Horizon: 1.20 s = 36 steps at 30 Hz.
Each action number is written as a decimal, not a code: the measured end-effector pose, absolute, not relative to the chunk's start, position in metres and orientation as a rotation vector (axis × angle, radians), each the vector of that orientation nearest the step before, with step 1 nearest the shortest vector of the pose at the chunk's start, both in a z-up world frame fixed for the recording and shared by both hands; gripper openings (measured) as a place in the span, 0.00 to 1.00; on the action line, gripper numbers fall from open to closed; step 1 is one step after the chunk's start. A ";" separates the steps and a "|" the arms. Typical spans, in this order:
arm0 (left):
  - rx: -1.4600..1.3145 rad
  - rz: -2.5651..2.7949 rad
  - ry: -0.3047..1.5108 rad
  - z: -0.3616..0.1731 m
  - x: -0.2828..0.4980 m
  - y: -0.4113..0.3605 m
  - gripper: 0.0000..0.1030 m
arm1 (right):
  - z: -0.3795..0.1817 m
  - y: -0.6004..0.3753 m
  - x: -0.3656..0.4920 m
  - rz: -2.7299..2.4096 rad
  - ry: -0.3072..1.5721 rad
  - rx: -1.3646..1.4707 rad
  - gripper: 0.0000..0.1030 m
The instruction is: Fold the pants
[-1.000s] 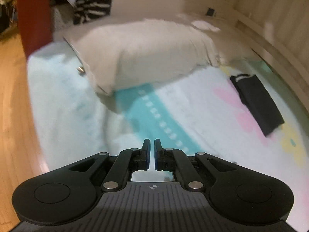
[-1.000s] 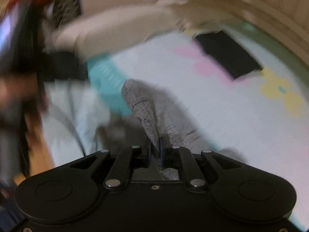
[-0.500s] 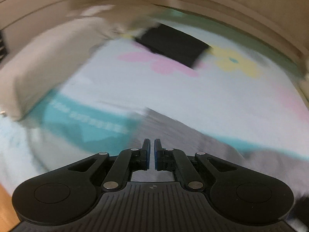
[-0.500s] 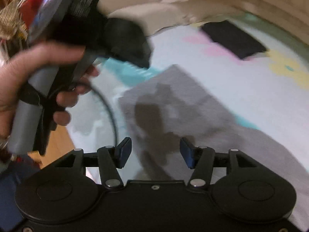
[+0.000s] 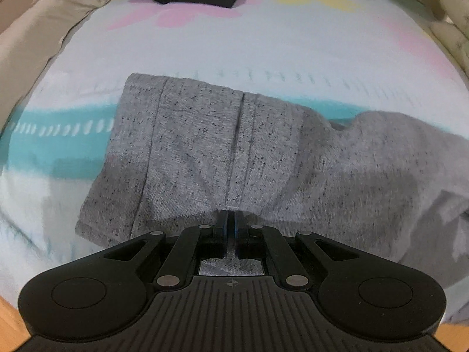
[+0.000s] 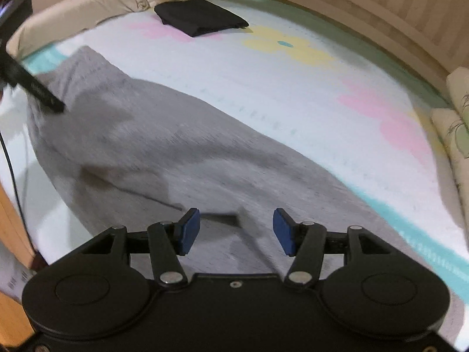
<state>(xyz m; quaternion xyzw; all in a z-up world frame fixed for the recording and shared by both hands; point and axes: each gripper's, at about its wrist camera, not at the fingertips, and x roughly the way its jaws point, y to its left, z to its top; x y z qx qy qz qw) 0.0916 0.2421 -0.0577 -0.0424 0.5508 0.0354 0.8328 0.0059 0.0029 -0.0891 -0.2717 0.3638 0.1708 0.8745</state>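
Note:
Grey speckled pants (image 5: 219,146) lie spread across a pastel flowered bedsheet (image 5: 263,44), one end with a straight edge at the left. My left gripper (image 5: 230,220) is shut, its tips down on the fabric near the middle seam, and creases run toward them. Nothing shows between its pads. In the right wrist view the pants (image 6: 146,152) stretch from upper left to lower right. There the left gripper's dark tip (image 6: 47,99) touches their far left end. My right gripper (image 6: 233,231) hangs open just above the cloth, with nothing between its blue pads.
A folded black garment (image 6: 202,16) lies at the far side of the bed. Beige bedding (image 6: 88,3) is bunched at the far left. Patterned pillows (image 6: 457,111) line the right edge. A wooden bed edge (image 6: 11,228) and a dark cable show at the left.
The right gripper let go of the grey pants, opened wide and swung across them. The left gripper stayed shut, rolled, and came down onto the pants from over the bare sheet.

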 end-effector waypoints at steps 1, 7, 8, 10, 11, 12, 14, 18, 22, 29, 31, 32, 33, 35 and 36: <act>-0.101 0.080 1.171 -0.058 0.092 0.243 0.03 | -0.091 0.002 0.006 0.366 0.751 -0.579 0.60; -0.113 0.092 1.185 -0.060 0.097 0.245 0.03 | -0.108 -0.020 -0.022 0.399 0.717 -0.678 0.65; -0.112 0.093 1.185 -0.061 0.098 0.244 0.03 | -0.112 -0.017 -0.021 0.398 0.707 -0.707 0.64; -0.111 0.093 1.187 -0.062 0.102 0.244 0.03 | -0.116 -0.017 -0.023 0.395 0.690 -0.738 0.62; -0.112 0.093 1.188 -0.063 0.102 0.244 0.03 | -0.118 -0.019 -0.023 0.389 0.683 -0.749 0.62; -0.114 0.093 1.188 -0.063 0.102 0.245 0.03 | -0.120 -0.017 -0.021 0.387 0.676 -0.757 0.62; -0.119 0.091 1.190 -0.060 0.099 0.243 0.03 | -0.124 -0.013 -0.016 0.387 0.662 -0.763 0.40; -0.165 0.079 1.189 -0.058 0.099 0.253 0.03 | -0.116 -0.015 -0.009 0.396 0.700 -0.731 0.04; -0.252 0.070 1.196 -0.058 0.098 0.272 0.03 | -0.069 -0.044 -0.020 0.461 0.718 -0.563 0.05; -0.239 0.075 1.187 -0.053 0.092 0.278 0.04 | -0.090 -0.043 -0.077 0.580 0.746 -0.761 0.05; -0.216 0.091 1.172 -0.050 0.088 0.273 0.04 | -0.110 -0.037 -0.077 0.566 0.780 -0.835 0.05; -0.194 0.101 1.157 -0.046 0.085 0.271 0.04 | -0.121 -0.035 -0.075 0.555 0.802 -0.861 0.06; -0.176 0.107 1.141 -0.042 0.082 0.268 0.04 | -0.130 -0.033 -0.074 0.547 0.816 -0.889 0.06; -0.142 0.106 1.076 -0.029 0.076 0.259 0.04 | -0.135 -0.033 -0.073 0.545 0.807 -0.907 0.07; -0.140 0.094 1.053 -0.024 0.074 0.255 0.04 | -0.133 -0.033 -0.075 0.549 0.806 -0.907 0.07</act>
